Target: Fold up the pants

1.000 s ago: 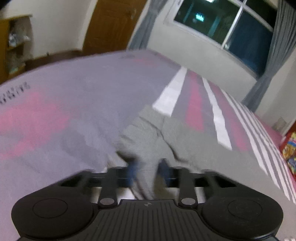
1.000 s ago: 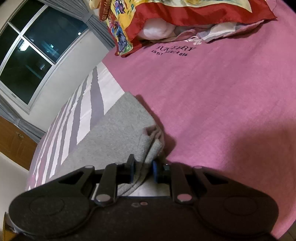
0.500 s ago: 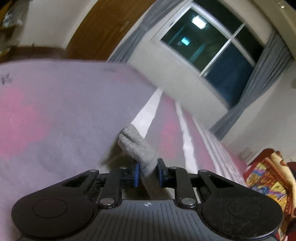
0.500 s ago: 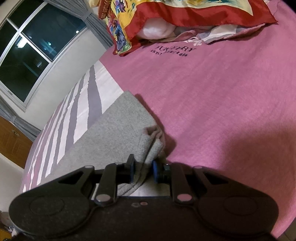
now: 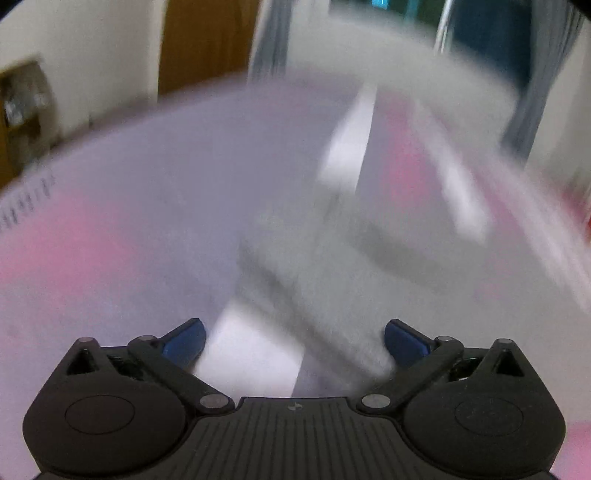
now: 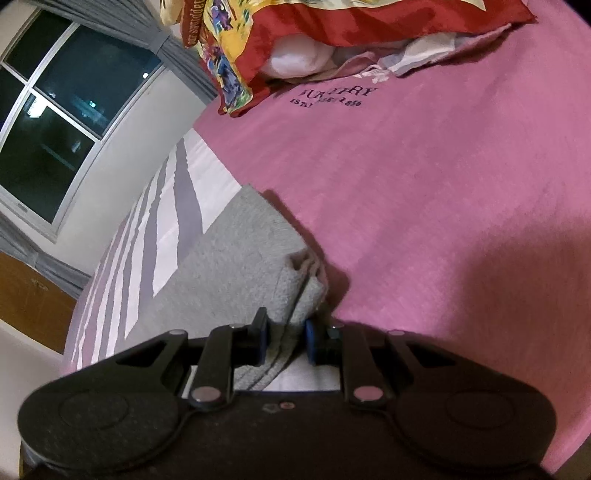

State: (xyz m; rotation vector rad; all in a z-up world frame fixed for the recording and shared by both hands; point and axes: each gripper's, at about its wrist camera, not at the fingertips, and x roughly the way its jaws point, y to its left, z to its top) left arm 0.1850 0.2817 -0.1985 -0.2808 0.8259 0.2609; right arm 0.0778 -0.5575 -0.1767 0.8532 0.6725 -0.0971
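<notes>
The grey pants lie on the bed. In the right wrist view my right gripper is shut on a bunched, layered corner of the pants at their near edge. In the blurred left wrist view my left gripper is open wide, its blue pads apart. The grey pants lie on the cover just ahead of it, a strip of them running toward the right pad. Nothing is held in the left jaws.
The bed cover is pink, with grey and white stripes toward the window. A red patterned pillow lies at the head of the bed. A wooden door and shelf stand beyond the bed.
My left gripper has opened and let go of the pants end, which has dropped onto the bed; the view swings fast and blurs. My right gripper keeps its hold and has barely moved.
</notes>
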